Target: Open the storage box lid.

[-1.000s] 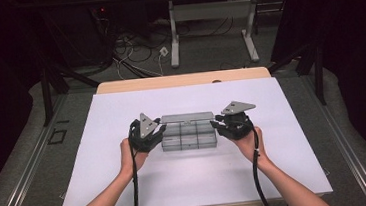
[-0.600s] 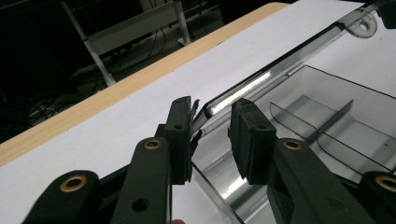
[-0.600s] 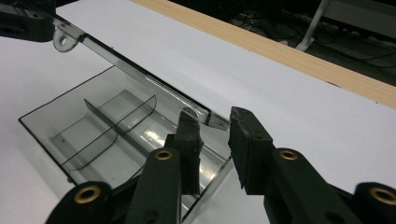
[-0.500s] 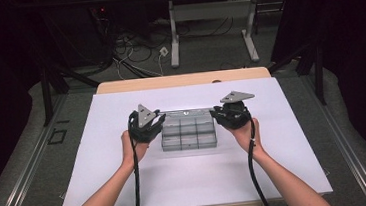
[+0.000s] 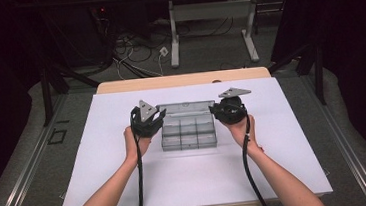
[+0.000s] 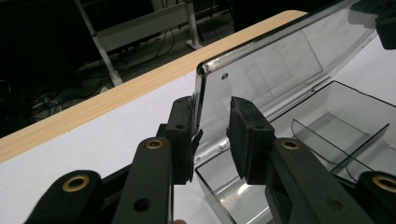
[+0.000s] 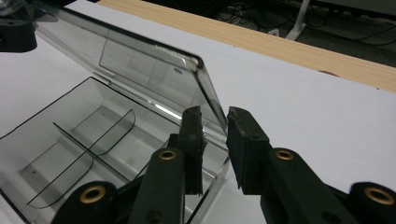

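You've got the clear compartment box [image 5: 189,135] sitting mid-surface, a touch nearer the far edge of the white surface [image 5: 285,144] than the near one. Its long sides run parallel to that far edge. The lid [image 5: 185,109] is up, hinged along the box's far long side and leaning back toward the far edge, part-way through its swing.

The axis that matters is the hinge line, which runs left to right across the surface, and you have one tool at each short end of the lid. Your left gripper [image 5: 160,116] is on the lid's left end. In the left gripper view the jaws stand apart with the lid's side edge between them, resting against one pad, with a clear gap to the other. That's a straddle, not a clamp.

Your right gripper [image 5: 215,111] mirrors it on the right end. Its jaws have just been closing a little, and in the right gripper view the lid's corner edge runs down between them, but I see daylight there too, so nothing is pinched.

Both hands look equally near, each just beside its own end. My read is that whichever way the lid goes next, it turns about that far hinge. Your two tools will need to travel together, toward or away from the far edge. If one end leads, the thin lid could twist or slip out from between the jaws.
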A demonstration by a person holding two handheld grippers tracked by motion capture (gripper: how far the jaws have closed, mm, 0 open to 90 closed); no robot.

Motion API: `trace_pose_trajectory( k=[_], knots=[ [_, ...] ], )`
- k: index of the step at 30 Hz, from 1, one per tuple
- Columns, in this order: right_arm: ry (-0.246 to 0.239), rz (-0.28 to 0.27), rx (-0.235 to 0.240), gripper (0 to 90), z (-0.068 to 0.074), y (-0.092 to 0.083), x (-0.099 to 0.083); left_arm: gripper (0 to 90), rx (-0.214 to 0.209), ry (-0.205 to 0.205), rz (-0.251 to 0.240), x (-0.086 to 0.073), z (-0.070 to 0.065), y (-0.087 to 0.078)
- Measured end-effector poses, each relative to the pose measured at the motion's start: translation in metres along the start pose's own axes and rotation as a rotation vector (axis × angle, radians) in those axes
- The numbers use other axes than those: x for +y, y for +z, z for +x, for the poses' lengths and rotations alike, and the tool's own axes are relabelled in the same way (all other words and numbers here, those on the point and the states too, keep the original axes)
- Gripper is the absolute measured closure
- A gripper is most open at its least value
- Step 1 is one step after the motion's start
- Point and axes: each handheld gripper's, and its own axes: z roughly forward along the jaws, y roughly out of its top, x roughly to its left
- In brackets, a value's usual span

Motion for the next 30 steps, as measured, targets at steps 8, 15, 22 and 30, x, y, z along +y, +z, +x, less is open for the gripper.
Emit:
trace_pose_trajectory(
  k=[8,15,22,30],
  knots=[
    [0.019,0.009,-0.019,76.1,-0.002,0.009,-0.001,70.0,0.014,0.018,0.027,0.000,0.002,0.009],
    [0.030,0.031,-0.035,77.1,-0.004,0.019,-0.004,70.0,0.018,0.021,0.054,-0.002,0.004,0.018],
    [0.050,0.051,-0.041,76.9,-0.006,0.027,-0.006,69.9,0.026,0.022,0.079,-0.003,0.005,0.024],
    [0.104,0.074,-0.036,76.8,-0.010,0.035,-0.010,69.5,0.036,0.025,0.098,-0.005,0.004,0.030]
  ],
)
